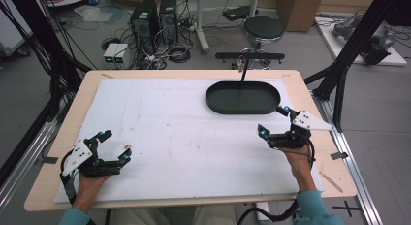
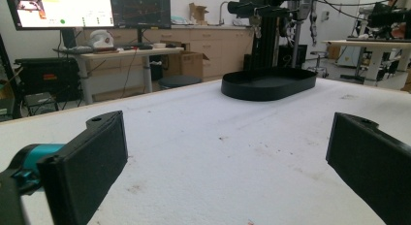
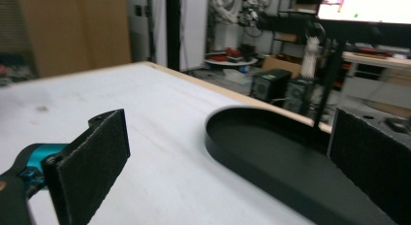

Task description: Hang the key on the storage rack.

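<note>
Covering the wooden table (image 1: 310, 96), a white mat (image 1: 165, 133) bears a black tray (image 1: 243, 98).

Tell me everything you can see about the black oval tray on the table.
The black oval tray is a shallow, matte dish with a low upright rim, plastic or metal by its look. It lies flat on the white table cover, toward the far right. A thin black post with a crossbar rises from its back part. Nothing else lies in it. The right gripper, jaws open, hovers near its front rim without touching.
</note>
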Tool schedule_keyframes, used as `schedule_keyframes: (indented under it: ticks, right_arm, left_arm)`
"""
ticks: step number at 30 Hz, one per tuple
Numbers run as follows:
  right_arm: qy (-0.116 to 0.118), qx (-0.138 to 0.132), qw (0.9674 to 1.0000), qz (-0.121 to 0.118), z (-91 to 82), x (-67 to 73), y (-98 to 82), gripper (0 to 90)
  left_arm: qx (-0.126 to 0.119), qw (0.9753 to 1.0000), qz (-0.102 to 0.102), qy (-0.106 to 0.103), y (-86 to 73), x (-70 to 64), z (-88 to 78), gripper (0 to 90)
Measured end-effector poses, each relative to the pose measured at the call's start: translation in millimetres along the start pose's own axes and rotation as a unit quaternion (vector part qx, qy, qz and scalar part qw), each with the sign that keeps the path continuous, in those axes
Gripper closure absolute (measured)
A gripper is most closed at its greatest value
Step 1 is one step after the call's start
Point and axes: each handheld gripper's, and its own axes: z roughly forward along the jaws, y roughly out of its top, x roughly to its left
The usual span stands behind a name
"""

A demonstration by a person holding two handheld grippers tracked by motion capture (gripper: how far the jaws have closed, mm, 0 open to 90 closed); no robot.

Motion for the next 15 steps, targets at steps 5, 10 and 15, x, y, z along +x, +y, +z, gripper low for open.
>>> schedule_keyframes:
  ticks: [5, 10, 15]
  right_arm:
    - [-0.014, -0.020, 0.9997, 0.006, -8.0, 4.2, -31.6, 0.6]
    - [-0.021, -0.017, 0.9996, 0.011, -11.9, 5.5, -52.8, 0.6]
    - [-0.025, -0.027, 0.9990, 0.026, -15.1, 3.1, -65.6, 0.6]
  left_arm:
    - [0.001, 1.0000, 0.001, 0.000, 0.2, -0.5, -0.8, 1.7]
    - [-0.001, 1.0000, 0.001, 0.003, 0.0, -1.2, -2.3, 1.7]
    - [-0.005, 1.0000, -0.001, 0.005, -0.2, -1.0, -3.2, 1.7]
